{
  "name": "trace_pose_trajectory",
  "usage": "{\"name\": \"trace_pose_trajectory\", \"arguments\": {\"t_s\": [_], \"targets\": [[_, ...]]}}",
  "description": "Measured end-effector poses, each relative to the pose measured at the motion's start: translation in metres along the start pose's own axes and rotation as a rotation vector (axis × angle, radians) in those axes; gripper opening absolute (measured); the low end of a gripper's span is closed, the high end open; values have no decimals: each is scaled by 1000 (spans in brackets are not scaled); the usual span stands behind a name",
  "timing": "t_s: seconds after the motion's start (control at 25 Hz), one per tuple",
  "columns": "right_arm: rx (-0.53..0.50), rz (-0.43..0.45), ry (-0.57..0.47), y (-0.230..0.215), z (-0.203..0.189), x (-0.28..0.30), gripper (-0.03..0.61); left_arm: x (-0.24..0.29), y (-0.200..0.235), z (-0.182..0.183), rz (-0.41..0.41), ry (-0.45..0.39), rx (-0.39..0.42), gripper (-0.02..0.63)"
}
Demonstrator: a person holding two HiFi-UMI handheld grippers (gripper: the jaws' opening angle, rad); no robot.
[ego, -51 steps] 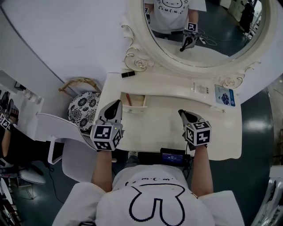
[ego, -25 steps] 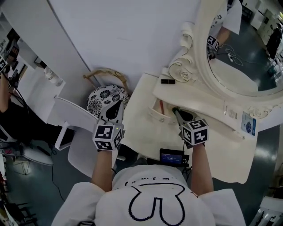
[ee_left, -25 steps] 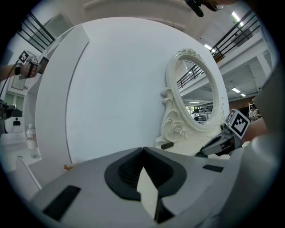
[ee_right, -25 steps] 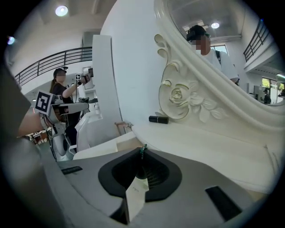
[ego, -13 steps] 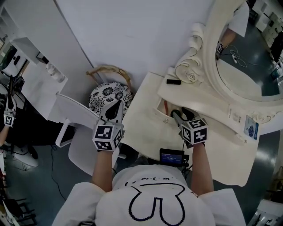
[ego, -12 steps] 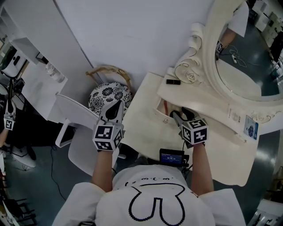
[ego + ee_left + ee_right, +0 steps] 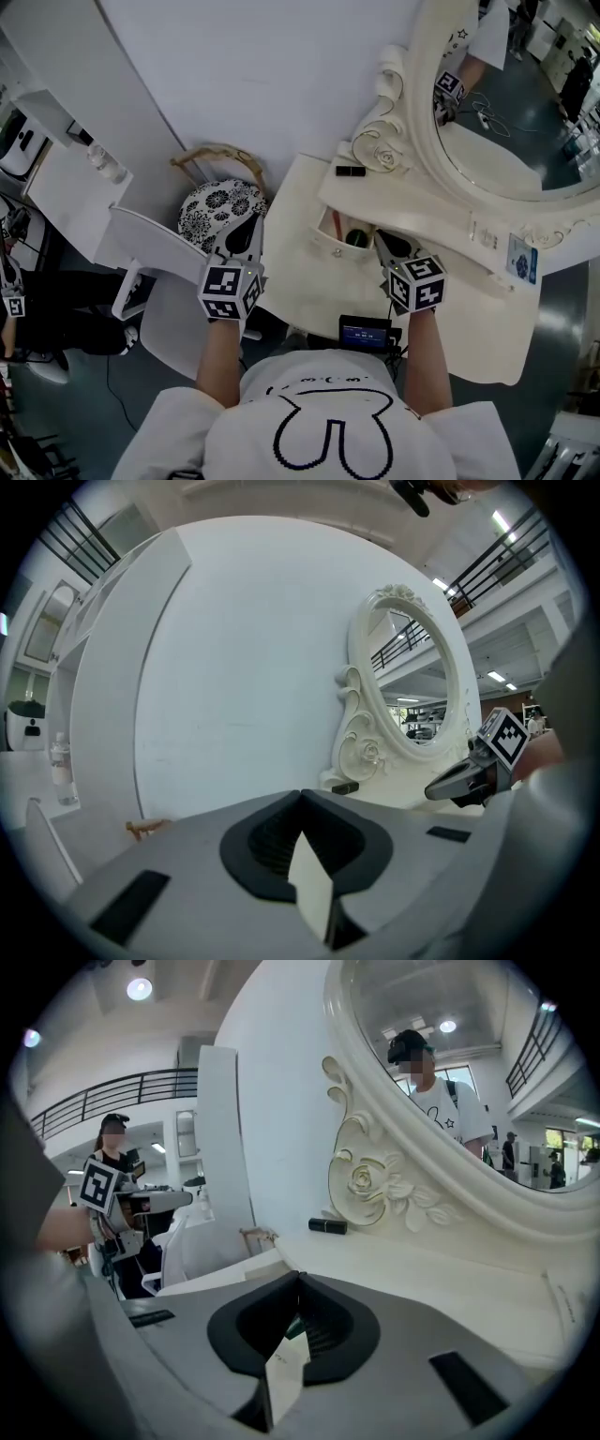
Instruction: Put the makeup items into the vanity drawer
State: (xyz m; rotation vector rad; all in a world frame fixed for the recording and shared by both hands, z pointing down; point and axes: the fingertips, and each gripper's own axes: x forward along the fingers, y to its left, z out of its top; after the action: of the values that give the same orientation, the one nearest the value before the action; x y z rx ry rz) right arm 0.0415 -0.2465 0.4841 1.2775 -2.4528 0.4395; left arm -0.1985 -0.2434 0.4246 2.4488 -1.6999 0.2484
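We record, at centre frame in the head view, the drawer (image 7: 326, 246) open in the vanity (image 7: 459, 319), a green item (image 7: 357, 239) and a thin red item (image 7: 336, 225) lying inside, and a black tube (image 7: 350, 171) on the shelf above, at the foot of the mirror (image 7: 497, 122). Right gripper (image 7: 379, 235): jaws closed tip to tip, we see nothing held, tips just right of the green item. Left gripper (image 7: 254, 219): jaws closed, empty, left of centre, off the vanity's left edge beside a patterned cushion (image 7: 211, 211).
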Motion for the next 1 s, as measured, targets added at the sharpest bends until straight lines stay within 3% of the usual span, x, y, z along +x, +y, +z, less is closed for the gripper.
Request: {"name": "trace_pose_trajectory", "arguments": {"t_s": [0.16,0.68,1.0], "targets": [[8,-24,-42,-8,5,-21,-9,1,-15,2,-19,-7,-2,28],[4,-246,-131,-56,0,-121,-14,13,-83,6,-106,-44,-34,28],[9,-355,-200,-73,-2,-176,-14,25,-125,24,-197,-77,-4,28]]}}
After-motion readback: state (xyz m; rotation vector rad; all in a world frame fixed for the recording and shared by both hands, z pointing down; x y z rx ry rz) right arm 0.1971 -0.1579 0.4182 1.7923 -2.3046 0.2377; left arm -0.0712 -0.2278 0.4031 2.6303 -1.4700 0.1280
